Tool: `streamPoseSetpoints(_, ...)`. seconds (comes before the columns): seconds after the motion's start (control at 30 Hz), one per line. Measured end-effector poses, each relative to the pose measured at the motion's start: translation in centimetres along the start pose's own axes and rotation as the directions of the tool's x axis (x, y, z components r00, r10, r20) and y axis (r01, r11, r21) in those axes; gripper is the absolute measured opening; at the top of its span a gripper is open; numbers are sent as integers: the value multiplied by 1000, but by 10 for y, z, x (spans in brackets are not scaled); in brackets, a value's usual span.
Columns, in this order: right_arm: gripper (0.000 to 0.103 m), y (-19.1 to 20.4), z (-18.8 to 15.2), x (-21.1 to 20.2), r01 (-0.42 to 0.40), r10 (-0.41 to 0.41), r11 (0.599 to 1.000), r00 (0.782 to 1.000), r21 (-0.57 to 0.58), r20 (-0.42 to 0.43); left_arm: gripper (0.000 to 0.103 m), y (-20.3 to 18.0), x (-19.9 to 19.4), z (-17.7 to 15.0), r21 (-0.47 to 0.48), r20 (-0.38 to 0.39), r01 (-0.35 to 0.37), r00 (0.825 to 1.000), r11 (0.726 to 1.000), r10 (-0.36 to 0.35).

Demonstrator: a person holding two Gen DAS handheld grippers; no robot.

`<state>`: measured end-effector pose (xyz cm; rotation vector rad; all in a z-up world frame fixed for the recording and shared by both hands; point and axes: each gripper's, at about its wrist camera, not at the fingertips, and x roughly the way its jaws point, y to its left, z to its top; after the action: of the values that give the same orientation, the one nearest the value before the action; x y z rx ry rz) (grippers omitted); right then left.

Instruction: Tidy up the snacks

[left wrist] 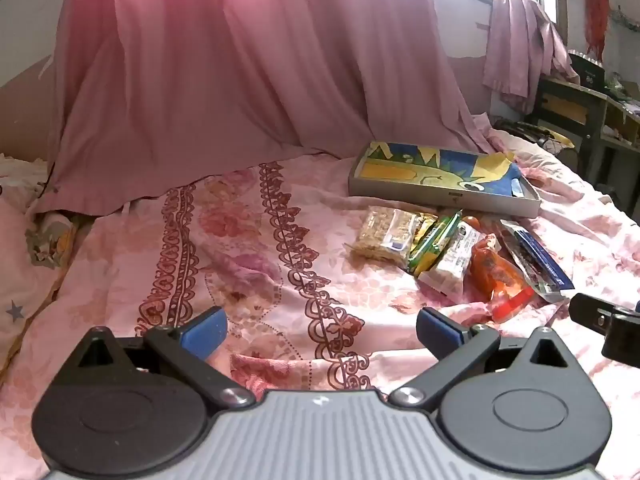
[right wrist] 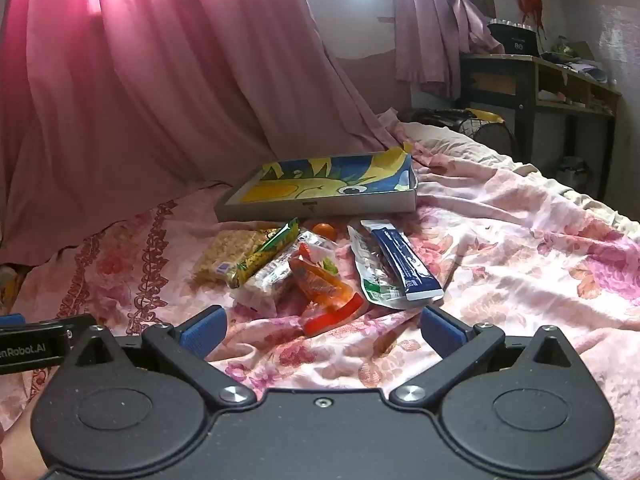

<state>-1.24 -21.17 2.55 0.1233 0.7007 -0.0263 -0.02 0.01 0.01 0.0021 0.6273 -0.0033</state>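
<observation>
A pile of snack packets lies on the pink floral bedsheet (left wrist: pixel 248 264): a grain bar (left wrist: pixel 384 236) (right wrist: pixel 224 254), a green-yellow packet (left wrist: pixel 434 242) (right wrist: pixel 268 254), a white bar (left wrist: pixel 452 264) (right wrist: pixel 272 278), an orange-red packet (left wrist: pixel 500 276) (right wrist: pixel 324 292) and a blue-white pouch (left wrist: pixel 536 256) (right wrist: pixel 396 264). Behind them sits a shallow open box (left wrist: pixel 440 196) (right wrist: pixel 320 206) lined with yellow-blue printed paper. My left gripper (left wrist: pixel 320 330) is open and empty, left of the pile. My right gripper (right wrist: pixel 320 330) is open and empty, just in front of the pile.
A pink curtain (left wrist: pixel 240 60) hangs down onto the bed behind the box. A dark wooden desk (right wrist: pixel 540 80) with clutter stands at the far right beyond the bed. A small orange fruit (right wrist: pixel 324 230) lies between the box and the packets.
</observation>
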Motion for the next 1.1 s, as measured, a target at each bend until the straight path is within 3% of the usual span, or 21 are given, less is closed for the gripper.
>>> streamPoseSetpoints(1.1, 102, 1, 0, 0, 1, -1, 1000, 1000, -2, -4, 103, 1, 1, -1, -2, 1, 3, 1000, 1000, -3)
